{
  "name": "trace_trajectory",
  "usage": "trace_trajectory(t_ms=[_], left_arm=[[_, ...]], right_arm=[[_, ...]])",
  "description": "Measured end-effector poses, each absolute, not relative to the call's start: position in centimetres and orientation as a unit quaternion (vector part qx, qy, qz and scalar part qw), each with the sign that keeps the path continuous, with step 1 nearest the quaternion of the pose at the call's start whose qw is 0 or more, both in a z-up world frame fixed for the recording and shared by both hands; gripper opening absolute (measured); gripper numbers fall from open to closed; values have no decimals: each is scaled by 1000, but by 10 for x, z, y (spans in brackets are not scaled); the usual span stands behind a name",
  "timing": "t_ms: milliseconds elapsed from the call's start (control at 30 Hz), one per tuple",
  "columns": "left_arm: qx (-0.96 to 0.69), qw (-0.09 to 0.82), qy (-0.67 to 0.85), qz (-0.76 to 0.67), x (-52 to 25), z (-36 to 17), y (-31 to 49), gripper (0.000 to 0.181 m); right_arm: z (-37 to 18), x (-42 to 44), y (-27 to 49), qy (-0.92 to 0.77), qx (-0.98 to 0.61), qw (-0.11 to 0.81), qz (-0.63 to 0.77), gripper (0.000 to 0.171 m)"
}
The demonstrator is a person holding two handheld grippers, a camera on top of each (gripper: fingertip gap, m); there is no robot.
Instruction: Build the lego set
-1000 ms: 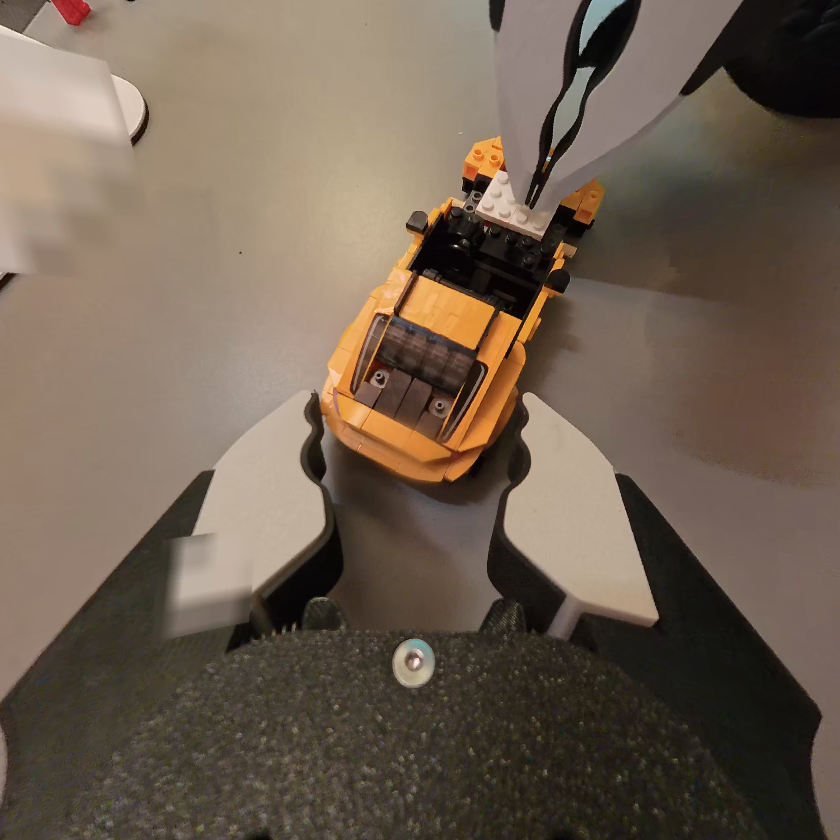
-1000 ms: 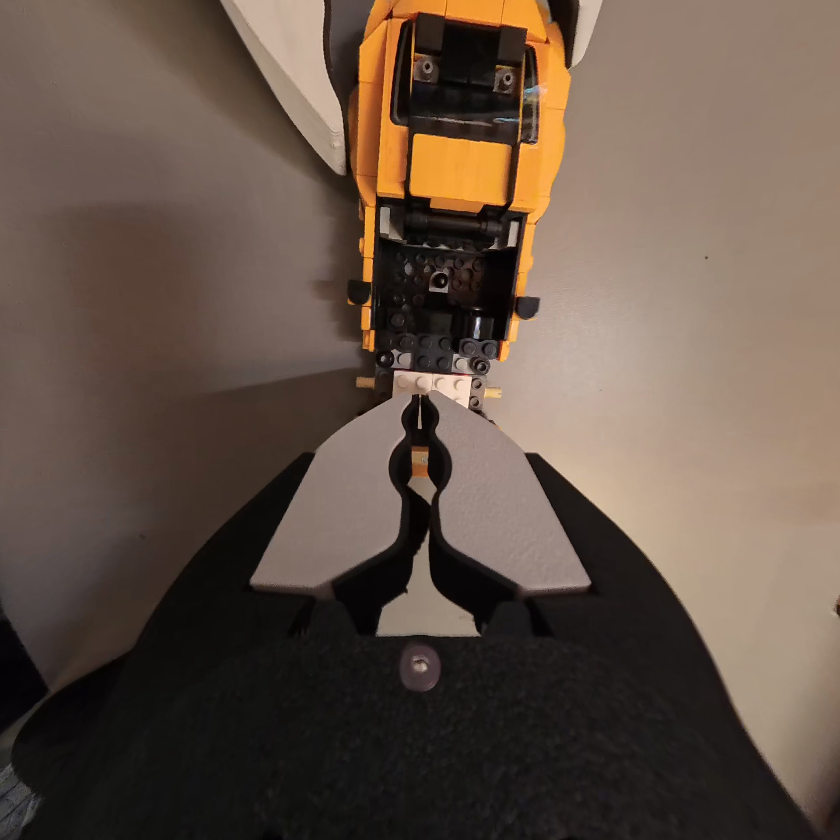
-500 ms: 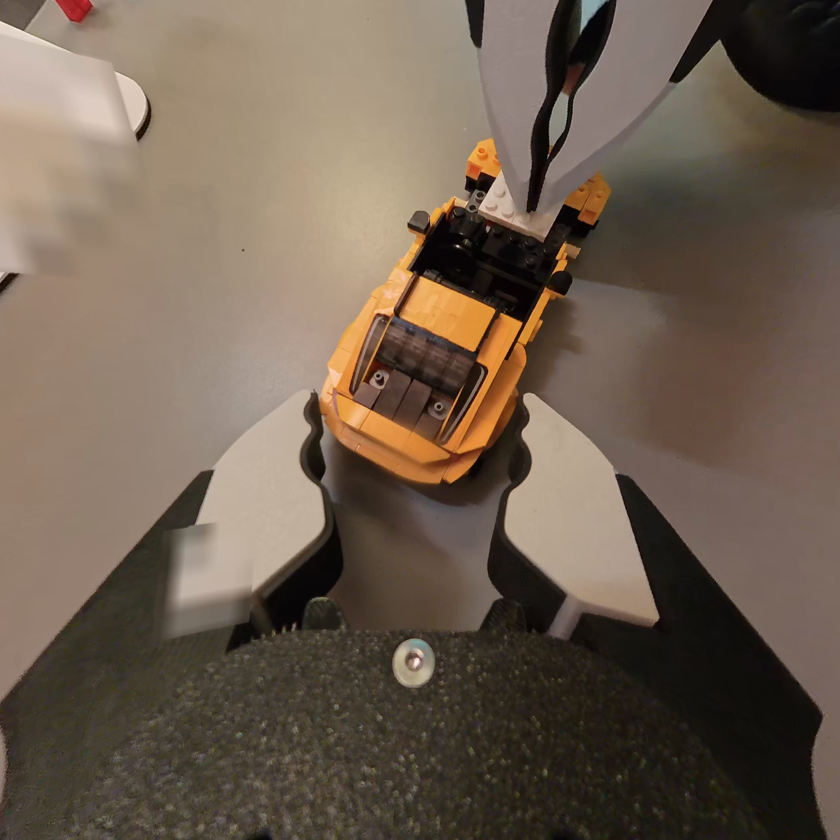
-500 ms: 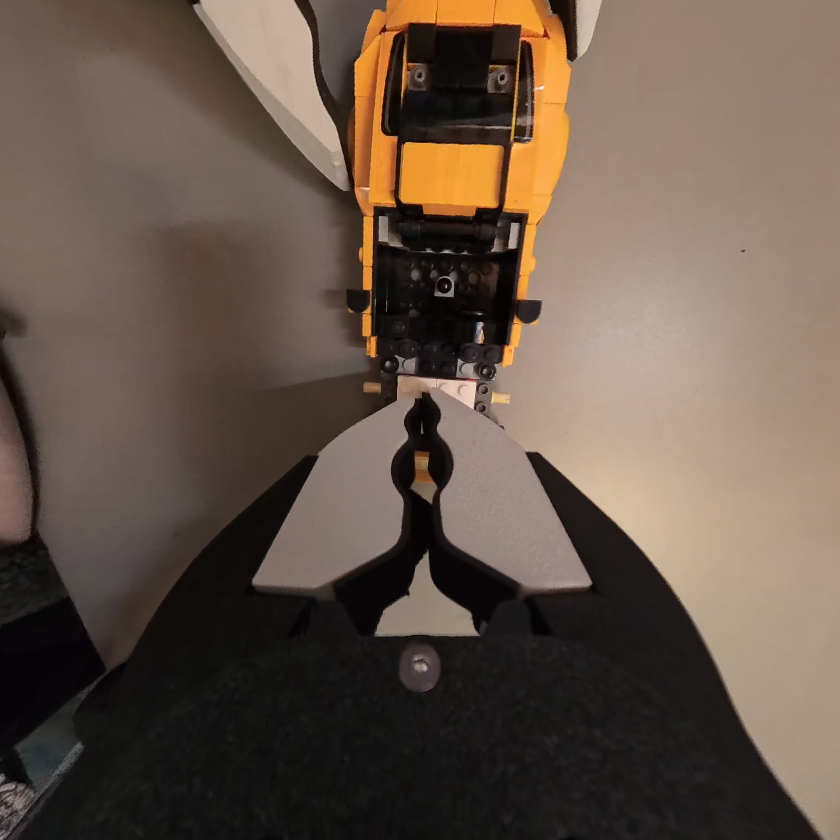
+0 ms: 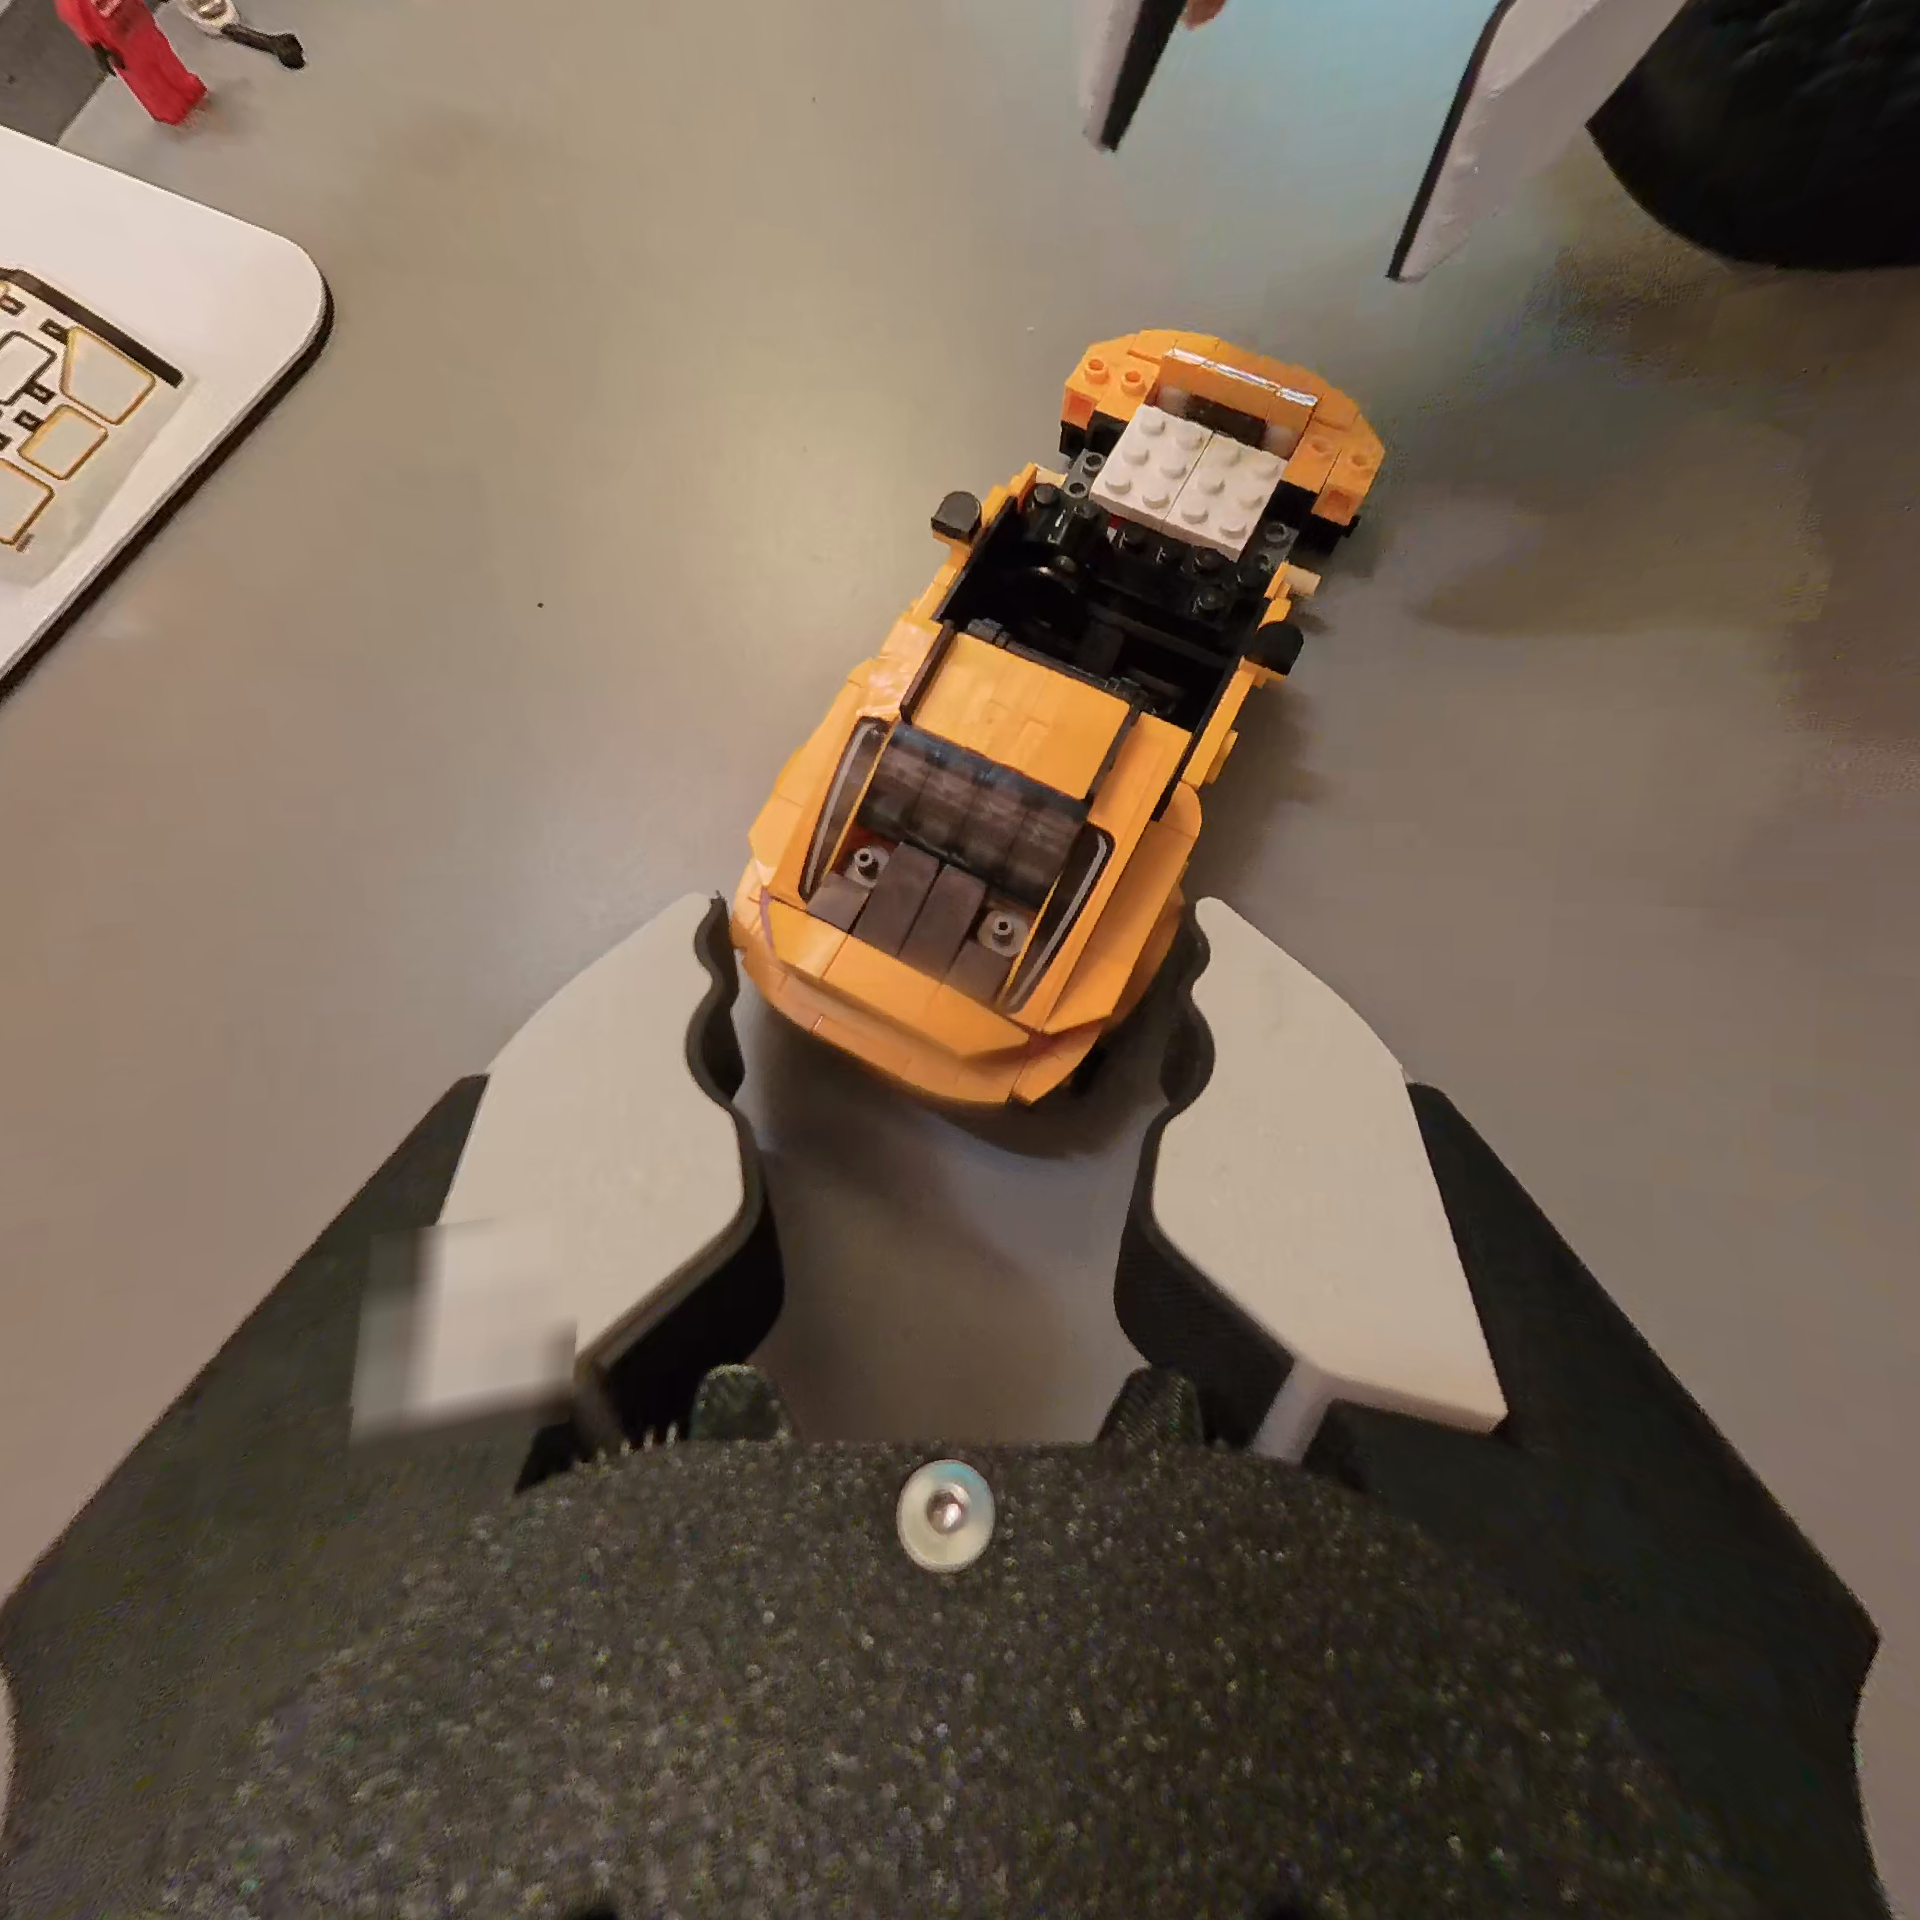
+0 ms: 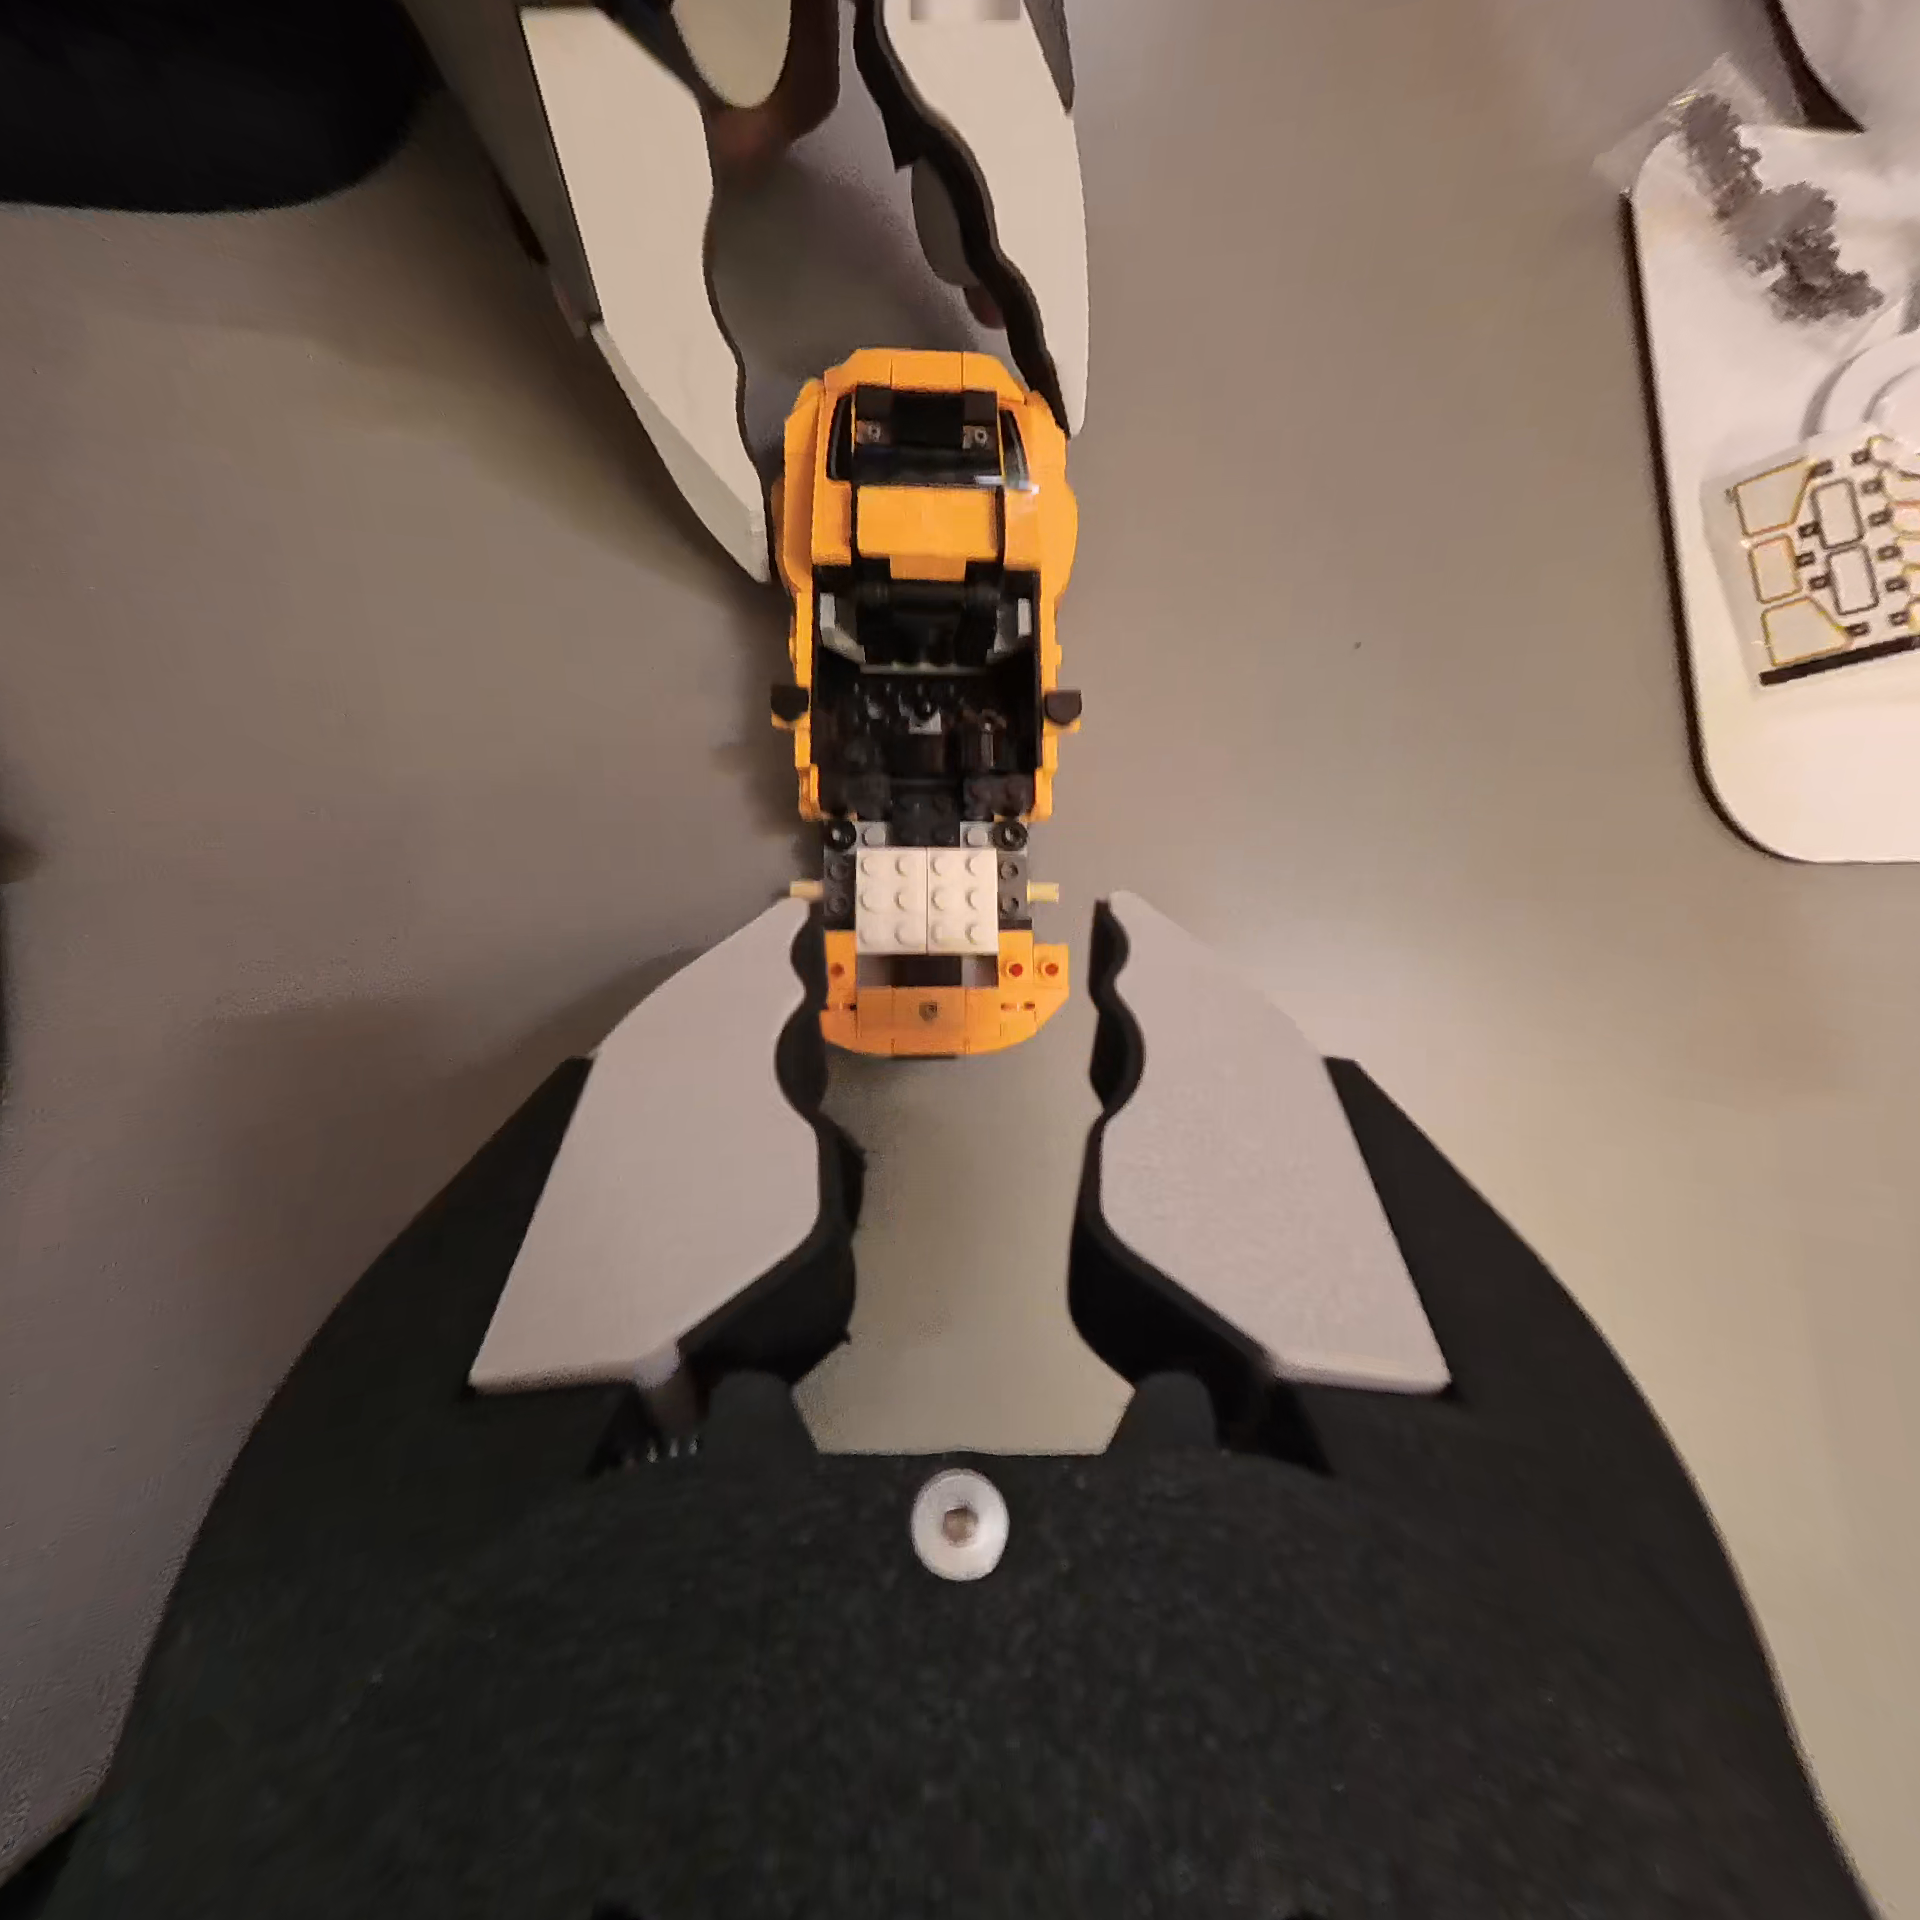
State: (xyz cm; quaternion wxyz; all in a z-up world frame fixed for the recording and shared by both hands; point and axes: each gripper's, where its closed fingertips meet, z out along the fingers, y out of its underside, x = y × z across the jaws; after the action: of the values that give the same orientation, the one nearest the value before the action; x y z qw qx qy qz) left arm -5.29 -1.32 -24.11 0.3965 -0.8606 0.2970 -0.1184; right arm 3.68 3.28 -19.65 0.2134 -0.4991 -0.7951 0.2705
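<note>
An orange lego car (image 5: pixel 1039 748) stands on the grey table, its black cockpit open. Two white studded bricks (image 5: pixel 1184 483) sit side by side on its rear deck. My left gripper (image 5: pixel 956 914) has its fingers against both sides of the car's nose and holds it. In the right wrist view the car (image 6: pixel 930 520) points away, with the white bricks (image 6: pixel 930 899) nearest. My right gripper (image 6: pixel 951 914) is open and empty, its fingertips either side of the car's tail without touching. It also shows at the top of the left wrist view (image 5: pixel 1278 125).
A white board (image 5: pixel 260 270) with a sticker sheet (image 5: pixel 62 436) lies at the left. It also shows in the right wrist view (image 6: pixel 1683 416), with a bag of dark parts (image 6: pixel 1766 229). A red piece (image 5: pixel 135 52) lies at the far left corner. Both grippers' tips are roughly 30 centimeters from the red piece (image 5: pixel 135 52).
My right gripper was shut with its tips on the white bricks. It has opened wide and drawn back and up from the car's rear. The left gripper still holds the nose.
</note>
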Motion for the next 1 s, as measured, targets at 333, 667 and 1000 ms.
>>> trace_trajectory(t_ms=[333, 667, 1000], left_arm=[[-843, 417, 313, -135, -45, -240, -13, 79], [-864, 429, 263, -33, -82, -237, -2, 67], [-854, 434, 268, -97, -49, -227, -21, 34]], right_arm=[[-236, 65, 32, -794, -496, 186, 298, 74], [-251, 51, 33, -776, -545, 191, 252, 65], [-226, 57, -14, -718, -572, 233, 322, 55]])
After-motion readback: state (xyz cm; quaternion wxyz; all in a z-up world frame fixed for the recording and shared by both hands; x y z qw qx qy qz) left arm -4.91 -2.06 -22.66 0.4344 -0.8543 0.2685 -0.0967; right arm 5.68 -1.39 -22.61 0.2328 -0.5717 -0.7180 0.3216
